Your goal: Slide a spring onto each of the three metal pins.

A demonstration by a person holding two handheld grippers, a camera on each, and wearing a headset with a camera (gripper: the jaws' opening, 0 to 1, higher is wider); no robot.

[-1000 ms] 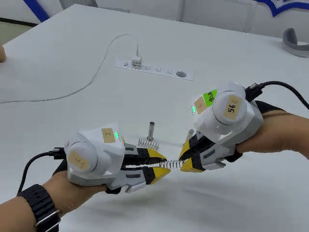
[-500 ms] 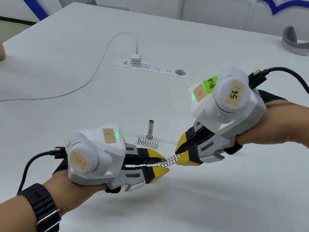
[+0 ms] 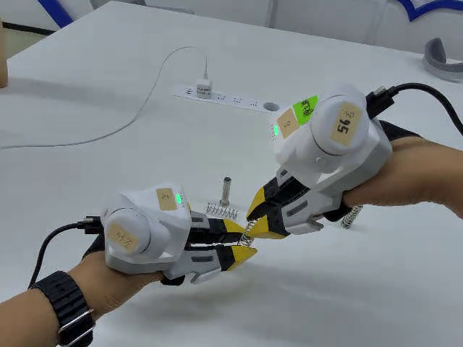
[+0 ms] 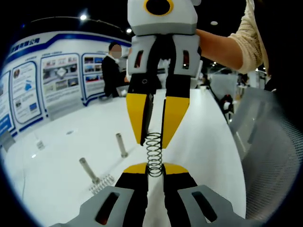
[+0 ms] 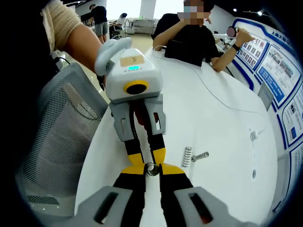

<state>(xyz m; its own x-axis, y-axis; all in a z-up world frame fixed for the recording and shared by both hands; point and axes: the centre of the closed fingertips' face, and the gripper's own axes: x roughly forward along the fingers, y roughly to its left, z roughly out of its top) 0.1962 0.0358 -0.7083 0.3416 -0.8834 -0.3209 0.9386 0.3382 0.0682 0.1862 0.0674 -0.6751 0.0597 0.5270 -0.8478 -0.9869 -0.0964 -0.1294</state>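
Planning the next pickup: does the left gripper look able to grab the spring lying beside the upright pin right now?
Probably not yet. The left gripper has its jaws shut on the held spring, shared with the right gripper. The loose spring by the pin lies otherwise unobstructed.

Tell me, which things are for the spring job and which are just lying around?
For the job:
held spring, gripped by the left gripper and the right gripper
metal pin
second metal pin
loose spring by the first pin
spare spring

Just lying about:
power strip
white cable
grey curved thing
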